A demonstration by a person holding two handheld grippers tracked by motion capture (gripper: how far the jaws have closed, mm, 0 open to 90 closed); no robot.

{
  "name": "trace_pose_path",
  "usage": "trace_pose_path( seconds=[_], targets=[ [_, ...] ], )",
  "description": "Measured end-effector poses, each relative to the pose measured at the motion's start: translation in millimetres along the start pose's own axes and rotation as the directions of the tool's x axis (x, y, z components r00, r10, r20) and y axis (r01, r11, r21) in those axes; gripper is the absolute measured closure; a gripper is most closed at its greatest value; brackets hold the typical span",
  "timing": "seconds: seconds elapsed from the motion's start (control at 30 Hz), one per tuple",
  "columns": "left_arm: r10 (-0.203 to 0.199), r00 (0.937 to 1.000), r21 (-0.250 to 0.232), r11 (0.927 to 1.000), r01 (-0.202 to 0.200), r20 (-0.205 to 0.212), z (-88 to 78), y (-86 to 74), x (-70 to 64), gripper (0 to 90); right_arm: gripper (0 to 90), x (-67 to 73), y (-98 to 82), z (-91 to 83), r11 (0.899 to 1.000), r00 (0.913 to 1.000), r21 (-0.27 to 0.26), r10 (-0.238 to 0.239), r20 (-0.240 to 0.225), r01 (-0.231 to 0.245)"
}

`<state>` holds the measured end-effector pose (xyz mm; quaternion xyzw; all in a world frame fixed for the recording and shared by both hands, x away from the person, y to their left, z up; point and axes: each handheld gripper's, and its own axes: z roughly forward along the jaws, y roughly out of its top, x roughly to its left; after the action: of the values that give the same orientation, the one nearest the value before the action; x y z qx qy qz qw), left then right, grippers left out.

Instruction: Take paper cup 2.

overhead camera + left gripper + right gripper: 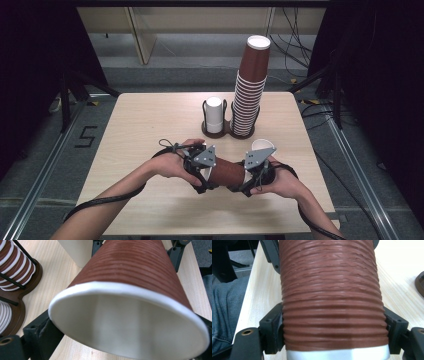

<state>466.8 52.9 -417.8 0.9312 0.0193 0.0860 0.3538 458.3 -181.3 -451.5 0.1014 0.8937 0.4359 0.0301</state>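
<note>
Lying level above the near middle of the worktop (150,120), a brown cup (227,173) runs left to right, its white mouth leftward. Left tongs (202,176) hold its rim end, right tongs (248,179) clamp its narrower end. Pulling nested cups apart seems underway; next, draw both ends apart along that axis.

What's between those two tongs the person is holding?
A brown ribbed paper cup lies sideways between the left tongs and right tongs, seen in the high view; both tongs grip it.
</note>
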Motion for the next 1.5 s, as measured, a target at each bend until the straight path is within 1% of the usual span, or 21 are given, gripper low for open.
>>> trace_pose_path(
  seconds=[0.1, 0.2, 0.3, 0.33, 0.37, 0.43, 0.63, 0.67, 0.83, 0.93, 0.97, 1.0, 1.03, 1.07, 1.17, 1.23, 1.3, 1.33, 1.37, 1.4, 1.5],
  targets=[
    [0.004, 1.0000, -0.002, 1.0000, -0.004, -0.006, -0.3, -0.3, 0.1, 5.3, 23.6, -2.7, 1.1, 1.2, 0.999, 0.9992, -0.006, -0.040, 0.007, 0.040],
    [0.003, 1.0000, -0.005, 1.0000, -0.003, -0.007, -0.3, -0.7, 0.1, 5.3, 23.6, -2.7, 1.6, 1.5, 0.999, 0.9991, -0.007, -0.041, 0.013, 0.041],
    [0.011, 0.9999, -0.001, 0.9999, -0.011, -0.008, -0.6, -0.4, 0.2, 5.4, 23.4, -0.3, 1.6, 1.1, 1.000, 1.0000, 0.007, 0.002, 0.004, -0.002],
    [0.012, 0.9999, -0.001, 0.9999, -0.012, -0.005, -0.5, -0.5, 0.1, 5.4, 23.4, -1.1, 1.6, 1.5, 1.000, 1.0000, 0.004, -0.009, 0.004, 0.009],
    [0.013, 0.9999, -0.001, 0.9999, -0.013, -0.006, -0.5, -0.4, 0.0, 5.4, 23.4, -3.2, 2.1, 2.2, 0.999, 0.9989, -0.003, -0.047, 0.006, 0.047],
    [0.013, 0.9999, -0.002, 0.9999, -0.013, -0.005, -0.5, -0.3, -0.3, 5.5, 23.4, -1.8, 1.7, 2.6, 1.000, 0.9997, 0.003, -0.023, -0.005, 0.023],
    [0.016, 0.9998, 0.004, 0.9999, -0.016, -0.008, -0.9, 1.1, -1.3, 5.9, 19.3, -0.6, 2.6, 3.2, 0.999, 0.9996, 0.025, -0.027, 0.002, 0.027],
    [0.016, 0.9998, 0.005, 0.9999, -0.016, -0.009, -1.2, 1.3, -1.2, 5.9, 18.0, 0.4, 2.7, 4.0, 0.999, 0.9999, 0.033, -0.012, -0.009, 0.013],
    [0.031, 0.9994, 0.039, 0.9988, -0.030, -0.016, -5.5, 3.2, -0.7, 6.1, 15.0, 0.3, 2.6, 4.1, 0.999, 0.9994, 0.051, -0.020, 0.026, 0.019],
    [0.037, 0.9989, 0.057, 0.9978, -0.035, -0.029, -9.1, 5.0, 0.2, 6.2, 14.9, 2.1, 1.4, 4.1, 0.998, 0.9998, 0.066, -0.003, 0.020, 0.001],
    [0.037, 0.9987, 0.067, 0.9971, -0.035, -0.035, -10.2, 5.6, 0.7, 6.3, 14.9, 3.7, 0.5, 3.4, 0.997, 0.9994, 0.076, 0.022, 0.029, -0.024],
    [0.045, 0.9984, 0.084, 0.9956, -0.042, -0.036, -11.8, 6.4, 1.5, 6.3, 14.9, 2.2, 0.1, 4.0, 0.997, 0.9996, 0.074, -0.005, 0.028, 0.003],
    [0.047, 0.9983, 0.095, 0.9945, -0.044, -0.034, -13.2, 7.1, 2.1, 6.3, 14.9, 3.1, -0.4, 3.5, 0.996, 0.9995, 0.085, 0.003, 0.033, -0.006],
    [0.043, 0.9985, 0.103, 0.9939, -0.040, -0.035, -14.2, 7.9, 2.3, 6.3, 14.8, 2.8, -0.7, 3.3, 0.996, 0.9990, 0.088, -0.016, 0.041, 0.013],
    [0.061, 0.9974, 0.166, 0.9846, -0.055, -0.037, -16.9, 11.0, 2.8, 6.3, 14.6, 4.1, -2.4, 2.8, 0.993, 0.9982, 0.115, -0.023, 0.055, 0.017],
    [0.078, 0.9963, 0.211, 0.9751, -0.069, -0.035, -18.2, 13.1, 3.8, 6.3, 14.6, 5.0, -3.3, 2.8, 0.992, 0.9988, 0.123, -0.021, 0.045, 0.015],
    [0.082, 0.9959, 0.235, 0.9694, -0.071, -0.037, -18.6, 14.6, 3.8, 6.3, 14.7, 5.6, -3.5, 1.7, 0.991, 0.9974, 0.130, -0.031, 0.065, 0.023],
    [0.103, 0.9941, 0.270, 0.9588, -0.090, -0.034, -19.6, 16.2, 4.8, 6.3, 14.7, 6.1, -3.9, 2.0, 0.992, 0.9984, 0.129, -0.020, 0.053, 0.013],
    [0.111, 0.9932, 0.291, 0.9520, -0.096, -0.036, -19.4, 17.2, 4.6, 6.3, 14.7, 5.2, -3.9, 1.5, 0.992, 0.9972, 0.123, -0.043, 0.061, 0.035],
    [0.118, 0.9923, 0.310, 0.9455, -0.101, -0.038, -19.0, 18.2, 4.2, 6.3, 14.7, 6.7, -4.4, 0.7, 0.992, 0.9973, 0.125, -0.029, 0.067, 0.020],
    [0.120, 0.9921, 0.347, 0.9326, -0.100, -0.036, -18.5, 20.7, 4.4, 6.3, 14.8, 7.4, -5.9, -0.2, 0.992, 0.9970, 0.123, -0.029, 0.072, 0.020]
  ],
)
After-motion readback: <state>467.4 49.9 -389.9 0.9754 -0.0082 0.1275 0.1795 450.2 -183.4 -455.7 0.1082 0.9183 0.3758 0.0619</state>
